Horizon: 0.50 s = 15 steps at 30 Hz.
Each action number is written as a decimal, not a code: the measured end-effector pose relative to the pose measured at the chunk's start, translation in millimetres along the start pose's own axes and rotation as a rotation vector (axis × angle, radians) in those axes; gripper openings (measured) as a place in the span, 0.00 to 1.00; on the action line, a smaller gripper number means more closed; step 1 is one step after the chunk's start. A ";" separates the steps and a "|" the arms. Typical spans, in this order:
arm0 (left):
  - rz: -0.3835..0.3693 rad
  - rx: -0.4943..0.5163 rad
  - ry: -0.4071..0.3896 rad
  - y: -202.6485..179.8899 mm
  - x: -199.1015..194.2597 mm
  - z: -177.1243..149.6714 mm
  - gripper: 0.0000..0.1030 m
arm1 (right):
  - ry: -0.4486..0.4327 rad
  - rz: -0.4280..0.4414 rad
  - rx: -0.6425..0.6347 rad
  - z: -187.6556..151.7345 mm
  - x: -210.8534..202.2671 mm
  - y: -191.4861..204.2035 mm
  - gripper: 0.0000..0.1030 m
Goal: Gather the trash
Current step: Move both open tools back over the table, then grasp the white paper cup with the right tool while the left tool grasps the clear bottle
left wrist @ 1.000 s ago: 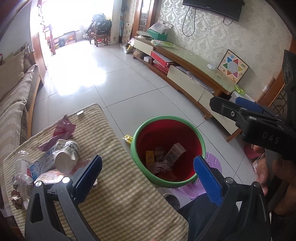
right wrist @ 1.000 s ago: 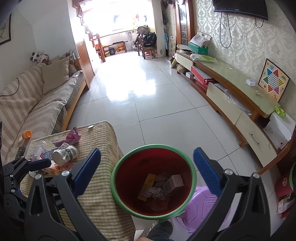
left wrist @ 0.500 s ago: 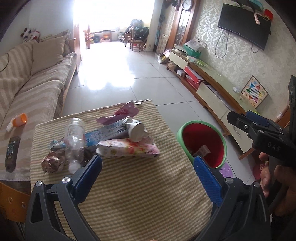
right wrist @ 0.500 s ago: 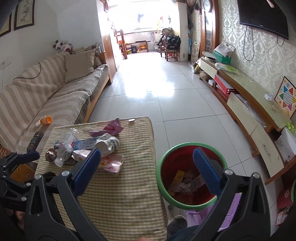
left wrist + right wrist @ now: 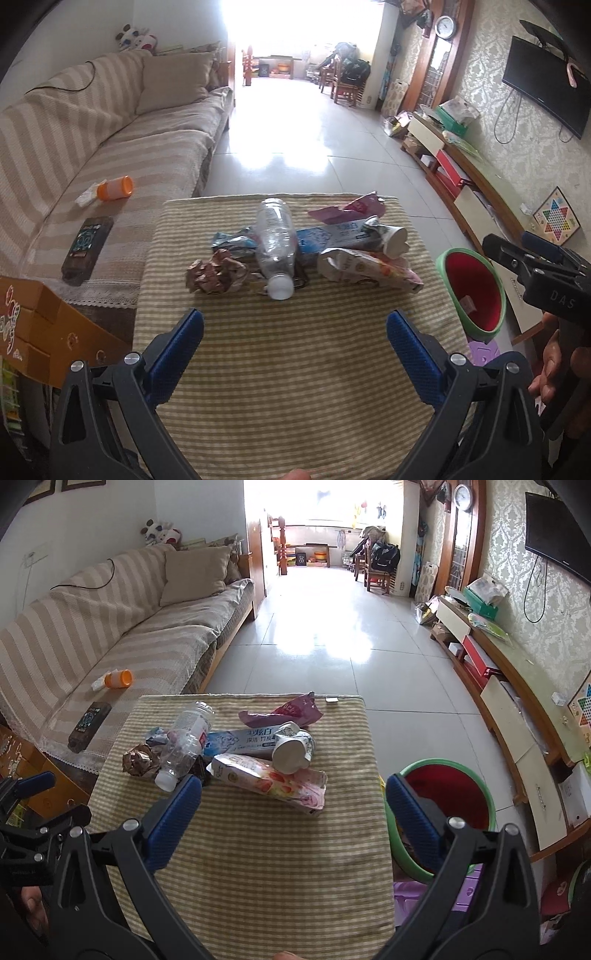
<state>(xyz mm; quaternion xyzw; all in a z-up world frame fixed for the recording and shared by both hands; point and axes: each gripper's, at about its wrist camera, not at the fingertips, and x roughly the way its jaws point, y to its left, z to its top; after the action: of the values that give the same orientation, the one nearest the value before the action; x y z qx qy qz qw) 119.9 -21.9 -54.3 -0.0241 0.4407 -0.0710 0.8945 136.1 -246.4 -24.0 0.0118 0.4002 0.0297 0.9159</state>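
Note:
A heap of trash lies on the striped table point(image 5: 295, 369): a clear plastic bottle point(image 5: 276, 242) point(image 5: 184, 744), a crumpled brown wrapper point(image 5: 216, 275) point(image 5: 142, 760), a blue toothpaste box point(image 5: 332, 236) point(image 5: 240, 740), a paper cup point(image 5: 393, 240) point(image 5: 291, 751), a pink snack bag point(image 5: 365, 271) point(image 5: 269, 784) and a magenta wrapper point(image 5: 284, 712). The red bin with a green rim point(image 5: 474, 290) point(image 5: 454, 801) stands on the floor to the table's right. My left gripper point(image 5: 293, 343) is open and empty, short of the heap. My right gripper point(image 5: 293, 810) is open and empty too, over the table's right side.
A striped sofa point(image 5: 110, 147) runs along the left, with an orange cup point(image 5: 114, 187) and a dark remote point(image 5: 86, 245) on it. An orange box point(image 5: 33, 328) sits at the near left. A long TV bench point(image 5: 517, 686) lines the right wall. Tiled floor point(image 5: 332, 627) stretches beyond the table.
Both views have swung left from over the red bin to the table and its heap. Both grippers stayed open and empty.

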 end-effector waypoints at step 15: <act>-0.043 -0.140 0.000 56.4 28.1 0.5 0.92 | 0.103 0.031 0.005 -9.7 50.1 4.3 0.96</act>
<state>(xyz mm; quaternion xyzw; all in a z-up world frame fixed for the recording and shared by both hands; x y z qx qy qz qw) 143.2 29.7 -82.0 -0.0962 0.4439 -0.0593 0.8889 162.8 -238.9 -67.1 0.0188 0.4469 0.0434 0.8934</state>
